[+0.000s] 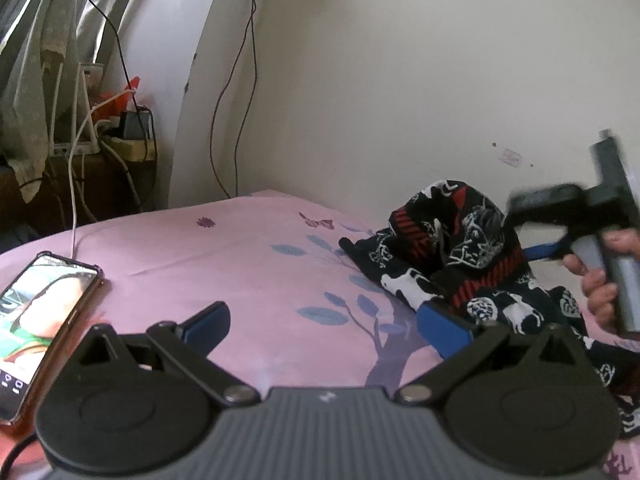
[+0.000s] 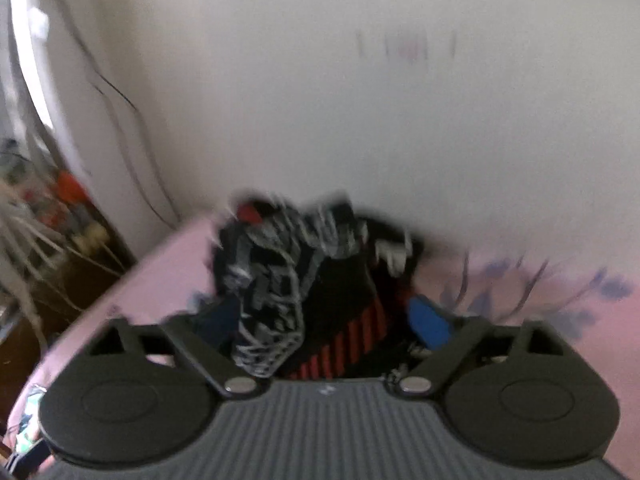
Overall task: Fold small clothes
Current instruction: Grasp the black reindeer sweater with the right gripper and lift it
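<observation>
A small black garment point(image 1: 452, 256) with white animal prints and red stripes lies crumpled on the pink bed sheet point(image 1: 248, 264), at the right. My left gripper point(image 1: 324, 320) is open just above the sheet; its right blue finger point(image 1: 444, 328) touches the garment's near edge. My right gripper point(image 2: 320, 320) is open, and the garment point(image 2: 288, 280) bunches between its blue fingers point(image 2: 430, 326); that view is blurred. The right gripper's body shows in the left wrist view point(image 1: 560, 216), held by a hand, against the garment's far right side.
A phone point(image 1: 36, 320) with a lit screen lies on the sheet at the left, on a white cable. Behind the bed's left corner is a dark shelf point(image 1: 100, 148) with chargers and cords. A cream wall point(image 1: 400, 80) runs close behind the bed.
</observation>
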`<state>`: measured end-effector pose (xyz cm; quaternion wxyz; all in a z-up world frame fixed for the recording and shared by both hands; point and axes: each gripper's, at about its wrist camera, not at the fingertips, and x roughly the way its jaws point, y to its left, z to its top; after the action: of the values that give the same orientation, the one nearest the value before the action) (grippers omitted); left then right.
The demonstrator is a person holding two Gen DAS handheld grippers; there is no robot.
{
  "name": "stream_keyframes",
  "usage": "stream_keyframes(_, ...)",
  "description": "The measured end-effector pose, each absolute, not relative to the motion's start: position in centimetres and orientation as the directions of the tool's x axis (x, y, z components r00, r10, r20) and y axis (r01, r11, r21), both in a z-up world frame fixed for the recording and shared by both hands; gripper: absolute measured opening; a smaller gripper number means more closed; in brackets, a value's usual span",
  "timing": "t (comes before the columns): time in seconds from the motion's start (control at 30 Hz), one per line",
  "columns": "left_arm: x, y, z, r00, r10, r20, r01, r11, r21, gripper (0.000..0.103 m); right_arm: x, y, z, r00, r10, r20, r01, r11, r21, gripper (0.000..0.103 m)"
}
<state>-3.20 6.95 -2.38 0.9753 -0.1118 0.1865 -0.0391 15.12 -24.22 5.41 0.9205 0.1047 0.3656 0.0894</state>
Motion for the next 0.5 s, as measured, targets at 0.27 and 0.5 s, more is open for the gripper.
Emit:
stream_keyframes(0.27, -3.4, 7.1, -2.2, 0.930, -0.135, -0.342, 0.052, 0.969, -0.243, 0.103, -0.7, -29.7, 18.4, 0.890, 0.301, -0.342, -0.199, 0.932, 0.301, 0.011)
stream_keyframes(0.5, -3.0, 7.0, -1.7, 0.877, -0.304, -0.371, 0.203, 0.936, -0.287, 0.103, -20.5, -40.3, 21.0, 0.953, 0.057, -0.298, 0.019, 0.969, 0.247, 0.012)
